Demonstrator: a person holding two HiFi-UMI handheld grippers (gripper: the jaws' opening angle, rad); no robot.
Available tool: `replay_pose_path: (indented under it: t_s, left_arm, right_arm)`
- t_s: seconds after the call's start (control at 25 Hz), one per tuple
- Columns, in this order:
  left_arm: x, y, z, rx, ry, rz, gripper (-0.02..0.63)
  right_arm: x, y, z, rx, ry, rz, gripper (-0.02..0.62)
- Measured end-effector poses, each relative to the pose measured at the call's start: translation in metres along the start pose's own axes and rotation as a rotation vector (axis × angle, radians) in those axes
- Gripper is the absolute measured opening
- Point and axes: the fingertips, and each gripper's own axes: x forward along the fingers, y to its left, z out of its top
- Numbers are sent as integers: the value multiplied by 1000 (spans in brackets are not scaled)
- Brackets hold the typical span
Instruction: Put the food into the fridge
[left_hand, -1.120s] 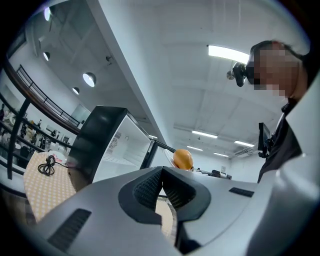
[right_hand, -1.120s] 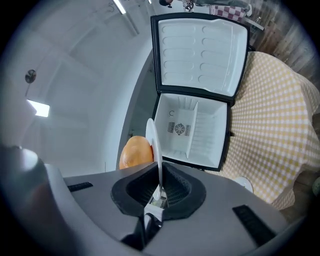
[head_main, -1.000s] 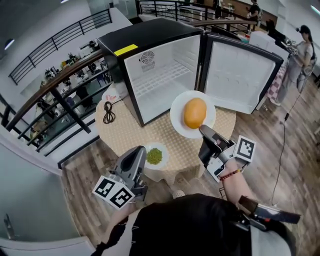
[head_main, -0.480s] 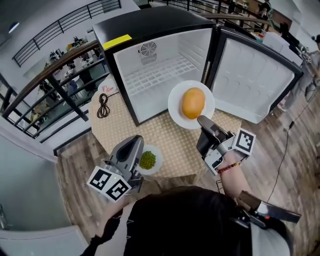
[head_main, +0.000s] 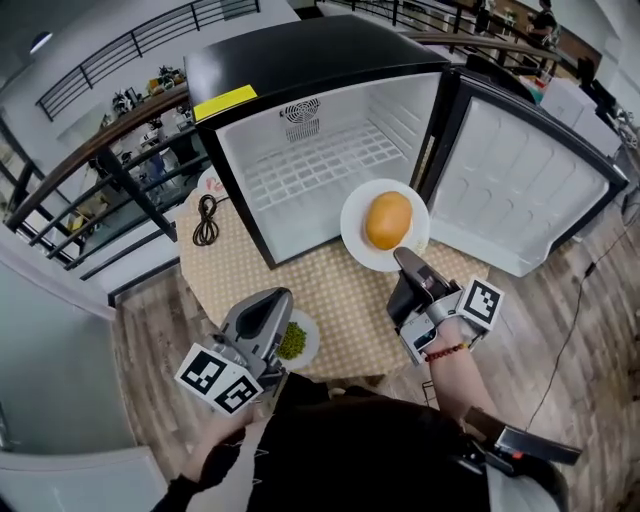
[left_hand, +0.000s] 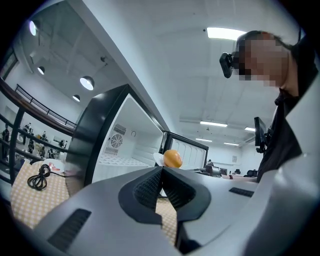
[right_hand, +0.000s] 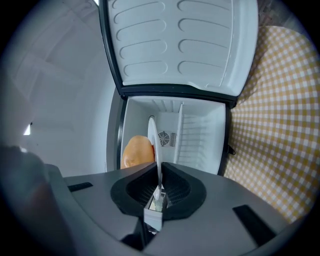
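A white plate (head_main: 358, 238) with an orange bun (head_main: 388, 220) on it hangs above the round table, just in front of the open black mini fridge (head_main: 330, 160). My right gripper (head_main: 402, 259) is shut on the plate's near rim; in the right gripper view the plate (right_hand: 155, 150) stands edge-on between the jaws with the bun (right_hand: 137, 151) at its left. My left gripper (head_main: 278, 298) is shut and empty, held over a small white dish of green food (head_main: 294, 340) at the table's near edge.
The fridge door (head_main: 520, 190) stands swung open to the right. Inside is a white wire shelf (head_main: 320, 165). A black cable (head_main: 206, 220) lies on the checked tablecloth (head_main: 345, 290) left of the fridge. A railing (head_main: 90, 170) runs behind at the left.
The view has drawn nearer to the fridge. The plate with the bun has stayed in my right gripper, close before the fridge opening. My left gripper now covers part of the green dish.
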Motion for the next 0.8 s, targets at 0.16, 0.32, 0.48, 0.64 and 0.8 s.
replay_pose_path:
  t_s: [0.16,0.32,0.48,0.64,0.8]
  left_arm:
    - [22,10,2,-1,4,-12,11]
    - [38,16,8,-10,-2,-25,11]
    - [50,15,14,7,17,-65,11]
    - [61,15,11,-2,44,-99,11]
    - [66,22,19,33,42,-98,11]
  right_arm:
    - [10,-5,17,-8,-35,-21,28]
    - [17,-8,31,-2,-49,-49,28]
    - [32,-5,42,-47,-29,-74,28]
    - [43,-6,51,-73,-12,-95,28]
    - [62,-8,63,-63,9,-116,28]
